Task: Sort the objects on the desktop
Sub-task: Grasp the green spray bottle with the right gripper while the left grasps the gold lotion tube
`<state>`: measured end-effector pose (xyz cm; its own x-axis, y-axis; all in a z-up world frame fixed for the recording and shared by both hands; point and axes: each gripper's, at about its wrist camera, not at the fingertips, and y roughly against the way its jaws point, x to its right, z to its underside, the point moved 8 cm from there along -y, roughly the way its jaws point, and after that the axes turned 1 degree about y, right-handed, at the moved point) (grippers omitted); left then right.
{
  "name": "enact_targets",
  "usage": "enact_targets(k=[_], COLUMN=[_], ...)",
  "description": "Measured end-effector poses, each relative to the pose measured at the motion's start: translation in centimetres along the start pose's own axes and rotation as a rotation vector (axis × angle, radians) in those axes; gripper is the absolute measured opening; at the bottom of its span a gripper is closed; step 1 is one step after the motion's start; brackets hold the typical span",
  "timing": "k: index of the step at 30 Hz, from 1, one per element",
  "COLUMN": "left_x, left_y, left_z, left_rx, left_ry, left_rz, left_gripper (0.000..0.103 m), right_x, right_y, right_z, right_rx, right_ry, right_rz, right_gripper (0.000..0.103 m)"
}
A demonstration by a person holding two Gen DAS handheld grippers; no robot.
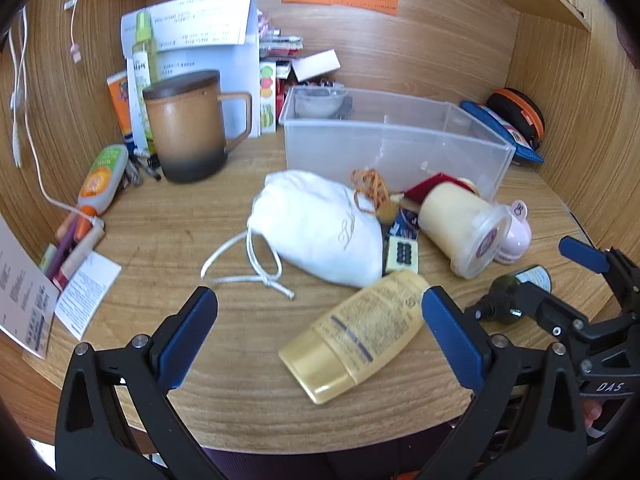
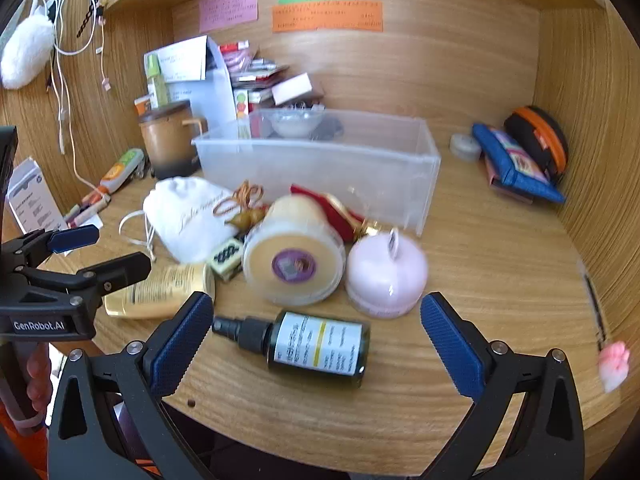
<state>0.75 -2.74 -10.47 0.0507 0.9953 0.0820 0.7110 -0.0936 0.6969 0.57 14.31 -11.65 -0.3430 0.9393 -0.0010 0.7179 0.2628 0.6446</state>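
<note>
- Left hand-held gripper (image 1: 319,334): spread wide, nothing pinched, tilted down over the near edge of the surface (image 1: 168,236); gold tube (image 1: 356,334) lying flat between its blue pads, untouched
- Right hand-held gripper (image 2: 316,334): spread wide too, empty; dark spray bottle (image 2: 312,346) on its side between the pads, nozzle to the left, apart from both
- Clear bin (image 1: 394,140) at the back middle of the surface, open on top; a small bowl (image 1: 320,104) seen through its far end, whether inside or behind cannot tell
- White pouch (image 1: 320,226) in front of the bin, drawstring trailing left; orange cord (image 1: 370,190) on its right shoulder
- Cream jar (image 1: 464,226) on its side just right of the pouch, lid toward the camera; pink case (image 2: 386,276) touching or just beside it on the right
- Small patterned block (image 1: 402,256) wedged between pouch, jar and tube
- Brown mug (image 1: 186,126) with dark lid, upright at back left; papers and a green bottle (image 1: 145,52) behind it
- Blue pouch (image 2: 516,166) and black-orange case (image 2: 538,142) against the right wall, well apart from the heap
</note>
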Motion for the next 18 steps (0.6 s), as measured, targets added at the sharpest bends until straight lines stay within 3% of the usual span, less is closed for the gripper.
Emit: enact_targets(k=[7,13,15,18], left_x=[0.0,0.0,-0.1,-0.1], left_y=[-0.9,-1.7,-2.0,-2.4], left_z=[1.9,2.9,2.9,3.0], left_rx=[-0.057,-0.088,-0.097,-0.110], left_ry=[0.000,-0.002,0.000,0.002], left_rz=[0.004,0.005,0.006,0.024], left_gripper=[0.103,0.103,0.103,0.103], right_x=[0.2,0.7,0.9,0.7], right_y=[-1.3,-2.4,-2.5,-2.7], right_z=[2.3,3.5,3.4,3.2], right_rx=[-0.060,-0.099,-0.088,-0.081], right_ry=[-0.033,-0.073,-0.061,-0.053], right_rz=[-0.015,-0.049,-0.022,-0.026], right_gripper=[0.096,0.076,0.067,0.062])
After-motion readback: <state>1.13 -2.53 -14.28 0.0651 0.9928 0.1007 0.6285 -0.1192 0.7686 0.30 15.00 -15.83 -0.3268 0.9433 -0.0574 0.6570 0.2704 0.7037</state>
